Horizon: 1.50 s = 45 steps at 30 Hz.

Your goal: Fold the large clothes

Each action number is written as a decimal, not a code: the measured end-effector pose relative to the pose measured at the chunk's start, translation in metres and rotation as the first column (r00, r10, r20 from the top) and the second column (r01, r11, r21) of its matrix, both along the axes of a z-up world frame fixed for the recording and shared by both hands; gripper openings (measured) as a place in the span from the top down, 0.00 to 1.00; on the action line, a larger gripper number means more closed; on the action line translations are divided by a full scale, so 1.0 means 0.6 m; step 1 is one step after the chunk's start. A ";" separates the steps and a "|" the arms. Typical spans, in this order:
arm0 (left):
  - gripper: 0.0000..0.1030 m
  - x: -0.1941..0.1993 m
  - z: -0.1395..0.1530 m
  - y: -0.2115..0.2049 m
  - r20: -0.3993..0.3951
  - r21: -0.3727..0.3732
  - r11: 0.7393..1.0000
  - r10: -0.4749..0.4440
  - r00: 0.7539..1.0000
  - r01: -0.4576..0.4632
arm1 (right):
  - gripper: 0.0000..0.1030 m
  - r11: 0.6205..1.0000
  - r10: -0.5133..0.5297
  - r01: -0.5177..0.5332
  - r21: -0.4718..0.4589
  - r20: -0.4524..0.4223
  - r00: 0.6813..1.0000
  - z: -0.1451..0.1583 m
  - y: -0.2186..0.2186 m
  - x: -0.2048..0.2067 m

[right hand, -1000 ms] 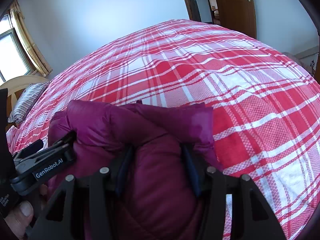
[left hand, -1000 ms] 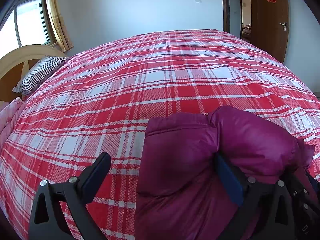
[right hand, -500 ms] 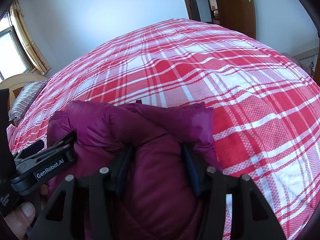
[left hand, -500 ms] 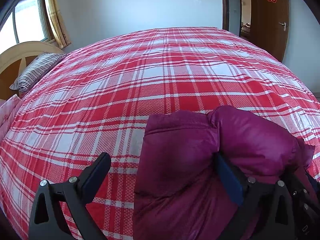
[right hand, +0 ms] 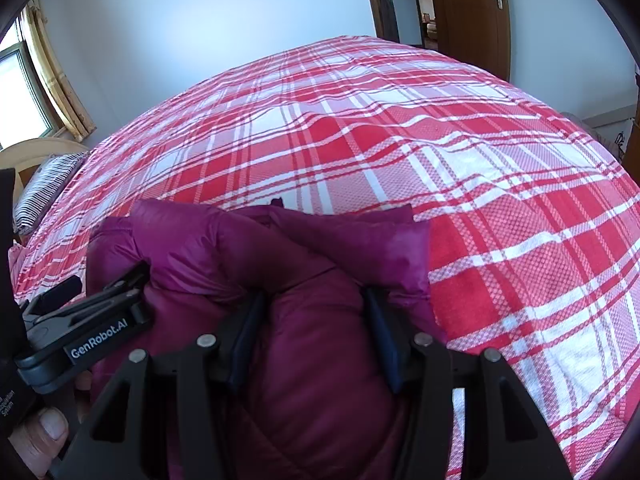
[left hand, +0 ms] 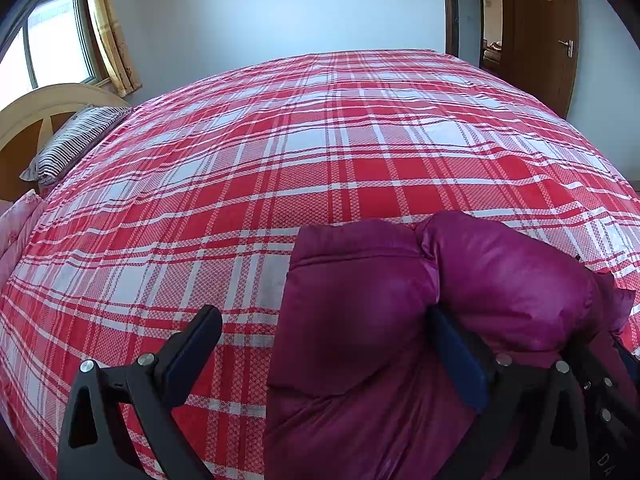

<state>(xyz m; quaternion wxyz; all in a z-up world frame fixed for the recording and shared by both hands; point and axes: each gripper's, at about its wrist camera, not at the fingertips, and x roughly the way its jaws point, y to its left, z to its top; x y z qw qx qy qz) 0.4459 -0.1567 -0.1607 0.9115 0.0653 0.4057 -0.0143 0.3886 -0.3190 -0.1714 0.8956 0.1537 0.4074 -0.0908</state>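
**Claws gripping folded magenta jacket on bed**

Claw status, right: the right claw is pinching a thick roll of the magenta puffer jacket between its two blue pads, at a middling width, with the padded fabric bulging above and below the pads. The fingers are pointing down toward the bed.

Claw status, left: the left claw is standing wide. Its right finger is pressing into a crease of the jacket, under a puffed fold, while its left finger is hanging over bare bedcover, apart from the fabric. The pads are therefore not clamping the garment. In the right wrist view, this claw's black body, lettered "GenRobot.AI", is sitting at the jacket's left edge, with a person's thumb showing below it.

Jacket position: the jacket is lying bundled at the near edge of the bed, directly under both claws, with a folded sleeve or panel lying across its top and a squared corner pointing toward the far side.

Surroundings: the red-and-white plaid bedcover is spreading flat beyond the jacket. A striped pillow is resting against the wooden headboard at the left. A curtained window is standing behind it, and a brown door is standing open at the far right.
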 end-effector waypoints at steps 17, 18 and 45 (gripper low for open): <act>0.01 -0.001 0.000 0.004 0.002 0.001 1.000 -0.001 1.000 0.001 | 0.46 1.000 0.004 -0.004 -0.019 -0.013 1.000 -0.001 0.004 0.004; 0.01 -0.001 0.000 0.002 0.002 0.001 1.000 -0.001 1.000 0.001 | 0.46 1.000 0.004 -0.005 -0.019 -0.013 1.000 -0.001 0.004 0.004; 0.01 0.002 0.010 0.026 -0.042 -0.081 0.996 -0.043 0.998 0.039 | 0.45 1.000 0.010 -0.011 -0.028 -0.025 1.000 -0.002 0.008 0.009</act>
